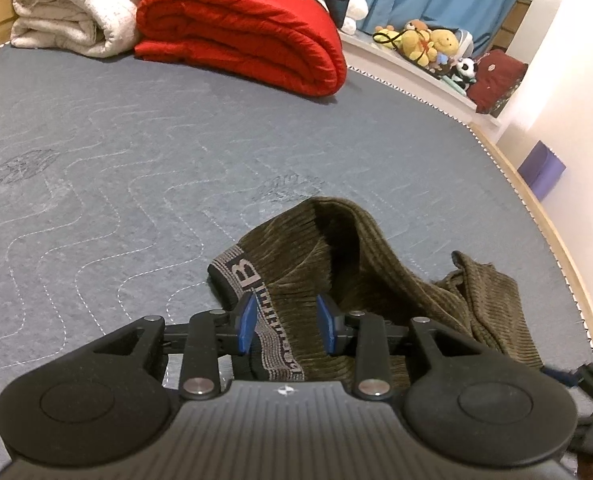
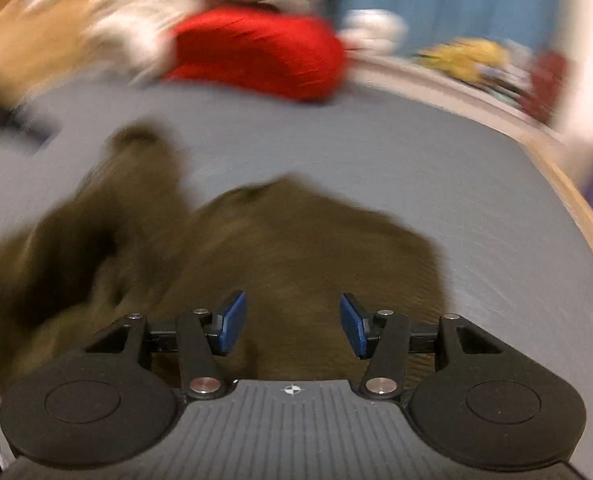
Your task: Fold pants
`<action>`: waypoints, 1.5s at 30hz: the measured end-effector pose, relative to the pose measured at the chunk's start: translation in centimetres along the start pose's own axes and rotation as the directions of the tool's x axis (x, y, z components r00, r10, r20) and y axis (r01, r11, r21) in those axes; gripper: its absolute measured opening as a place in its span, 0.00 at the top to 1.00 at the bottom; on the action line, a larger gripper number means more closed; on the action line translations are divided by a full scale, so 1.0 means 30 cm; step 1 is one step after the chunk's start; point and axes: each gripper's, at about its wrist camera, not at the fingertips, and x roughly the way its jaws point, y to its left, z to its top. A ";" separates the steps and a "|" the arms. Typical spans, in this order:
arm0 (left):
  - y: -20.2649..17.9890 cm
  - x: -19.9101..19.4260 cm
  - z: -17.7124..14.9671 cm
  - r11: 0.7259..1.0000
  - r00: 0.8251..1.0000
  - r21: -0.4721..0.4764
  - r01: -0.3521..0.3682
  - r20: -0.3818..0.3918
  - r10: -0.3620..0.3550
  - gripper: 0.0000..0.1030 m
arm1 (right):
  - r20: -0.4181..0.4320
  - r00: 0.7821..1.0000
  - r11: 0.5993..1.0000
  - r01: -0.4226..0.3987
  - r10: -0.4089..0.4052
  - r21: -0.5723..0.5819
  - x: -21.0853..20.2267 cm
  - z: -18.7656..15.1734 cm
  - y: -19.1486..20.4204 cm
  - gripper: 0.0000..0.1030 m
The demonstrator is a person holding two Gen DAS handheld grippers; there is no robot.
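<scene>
Left hand-held gripper [image 1: 286,326] of mine stands part open, its blue pads astride the waistband [image 1: 252,280] of the olive corduroy pants [image 1: 376,264], gripping nothing. Pants lie crumpled near the mattress's [image 1: 136,184] right edge. My right hand-held gripper [image 2: 292,326] hovers wide open over them; that view is blurred. Red blanket [image 1: 240,36] sits at the far edge.

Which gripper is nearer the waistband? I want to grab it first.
Left. The left gripper hangs open right over the waistband of the pants. The right gripper, also open, is over plain fabric; no waistband shows there.
</scene>
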 end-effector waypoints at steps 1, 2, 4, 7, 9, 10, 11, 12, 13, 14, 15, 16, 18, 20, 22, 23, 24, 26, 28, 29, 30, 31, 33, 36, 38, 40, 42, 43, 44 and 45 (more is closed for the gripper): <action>0.000 0.001 0.000 1.000 1.000 0.001 -0.002 -0.002 0.002 0.64 | -0.022 0.999 0.998 -0.039 0.038 -0.059 0.024 -0.005 0.034 0.47; -0.001 0.003 -0.001 1.000 1.000 0.004 -0.001 -0.003 0.001 0.63 | -0.032 0.999 0.994 -0.039 0.036 -0.102 0.038 -0.017 0.055 0.47; -0.005 0.004 -0.003 1.000 1.000 0.016 0.003 -0.004 -0.003 0.60 | -0.050 0.998 0.990 -0.035 0.028 -0.135 0.070 -0.029 0.056 0.47; -0.012 0.012 -0.003 1.000 1.000 0.022 0.004 -0.008 -0.004 0.60 | -0.046 0.995 0.993 -0.094 0.091 -0.077 0.057 -0.035 0.031 0.48; -0.017 0.016 -0.003 1.000 1.000 0.022 0.005 -0.011 -0.004 0.60 | -0.024 0.993 0.989 -0.114 0.112 -0.095 0.019 -0.025 0.013 0.48; -0.019 0.019 -0.004 1.000 1.000 0.024 0.005 -0.012 -0.005 0.60 | -0.020 0.992 0.987 -0.125 0.124 -0.097 -0.003 -0.030 0.008 0.48; -0.023 0.022 -0.004 1.000 1.000 0.028 0.005 -0.014 -0.005 0.60 | -0.020 0.989 0.985 -0.145 0.144 -0.095 -0.003 -0.026 0.009 0.48; -0.025 0.025 -0.005 1.000 1.000 0.031 0.006 -0.016 -0.005 0.60 | -0.021 0.986 0.981 -0.169 0.167 -0.098 -0.012 -0.031 0.012 0.48; -0.031 0.026 -0.009 0.999 1.000 0.035 0.006 -0.018 -0.005 0.60 | -0.024 0.984 0.977 -0.178 0.177 -0.113 -0.027 -0.026 0.022 0.47; -0.036 0.027 -0.012 0.999 1.000 0.039 0.008 -0.021 -0.007 0.60 | -0.025 0.985 0.976 -0.174 0.172 -0.134 -0.020 -0.020 0.029 0.47; -0.040 0.027 -0.014 0.999 1.000 0.043 0.010 -0.022 -0.009 0.60 | -0.026 0.986 0.975 -0.164 0.162 -0.151 -0.018 -0.025 0.037 0.47; -0.044 0.028 -0.015 0.999 1.000 0.050 0.012 -0.023 -0.010 0.60 | -0.033 0.989 0.976 -0.148 0.144 -0.157 -0.006 -0.026 0.044 0.47; -0.047 0.031 -0.018 0.999 1.000 0.054 0.007 -0.025 -0.006 0.60 | -0.048 0.993 0.978 -0.115 0.109 -0.174 0.022 -0.030 0.051 0.48; -0.043 0.033 -0.019 0.999 1.000 0.047 0.007 -0.029 -0.005 0.60 | -0.057 0.996 0.980 -0.085 0.075 -0.178 0.038 -0.036 0.050 0.59; -0.038 0.034 -0.018 0.999 1.000 0.042 0.008 -0.030 -0.007 0.60 | -0.065 0.994 0.982 -0.097 0.087 -0.160 0.056 -0.031 0.046 0.92; -0.036 0.034 -0.017 0.999 1.000 0.041 0.008 -0.029 -0.006 0.60 | -0.057 0.994 0.984 -0.100 0.092 -0.148 0.055 -0.027 0.042 0.92; -0.034 0.031 -0.016 0.999 1.000 0.039 0.008 -0.028 -0.006 0.60 | -0.036 0.996 0.987 -0.085 0.081 -0.139 0.050 -0.023 0.036 0.92; -0.032 0.027 -0.014 0.999 1.000 0.035 0.010 -0.026 -0.009 0.60 | 0.035 0.997 0.996 -0.062 0.064 -0.057 0.013 -0.005 -0.012 0.93; -0.034 0.023 -0.013 0.999 1.000 0.035 0.015 -0.025 -0.014 0.60 | 0.121 0.993 0.996 -0.023 0.013 0.082 -0.041 0.010 -0.098 0.93; -0.037 0.020 -0.013 0.999 1.000 0.036 0.017 -0.024 -0.016 0.60 | 0.159 0.987 0.986 0.007 -0.035 0.168 -0.070 0.012 -0.154 0.93; -0.039 0.019 -0.014 0.999 1.000 0.037 0.020 -0.024 -0.019 0.60 | 0.188 0.977 0.962 0.052 -0.105 0.267 -0.097 0.008 -0.216 0.93; -0.038 0.018 -0.015 0.999 0.999 0.038 0.022 -0.025 -0.021 0.60 | 0.197 0.963 0.927 0.101 -0.182 0.363 -0.122 -0.003 -0.278 0.94; -0.038 0.014 -0.016 0.999 0.999 0.038 0.026 -0.025 -0.025 0.60 | 0.168 0.917 0.811 0.223 -0.363 0.541 -0.168 -0.045 -0.402 0.94; -0.036 0.008 -0.017 0.999 0.999 0.039 0.029 -0.024 -0.029 0.60 | -0.006 0.793 0.532 0.414 -0.609 0.739 -0.234 -0.148 -0.574 0.94; -0.035 0.008 -0.018 0.999 0.999 0.038 0.032 -0.026 -0.031 0.60 | -0.159 0.698 0.341 0.519 -0.698 0.784 -0.270 -0.226 -0.666 0.94; -0.031 0.009 -0.018 0.999 0.999 0.032 0.033 -0.029 -0.033 0.60 | -0.253 0.648 0.222 0.558 -0.718 0.800 -0.291 -0.294 -0.729 0.94; -0.026 0.009 -0.016 0.999 0.999 0.025 0.034 -0.031 -0.033 0.60 | -0.314 0.645 0.178 0.579 -0.696 0.796 -0.283 -0.346 -0.777 0.94; -0.024 0.010 -0.015 0.999 0.999 0.022 0.034 -0.033 -0.034 0.60 | -0.348 0.641 0.156 0.594 -0.684 0.789 -0.272 -0.369 -0.792 0.94; -0.022 0.012 -0.015 0.999 0.999 0.019 0.035 -0.035 -0.034 0.60 | -0.381 0.643 0.134 0.604 -0.664 0.785 -0.258 -0.389 -0.802 0.94; -0.021 0.013 -0.015 0.999 0.999 0.014 0.037 -0.039 -0.036 0.60 | -0.412 0.648 0.117 0.612 -0.641 0.782 -0.243 -0.408 -0.811 0.94</action>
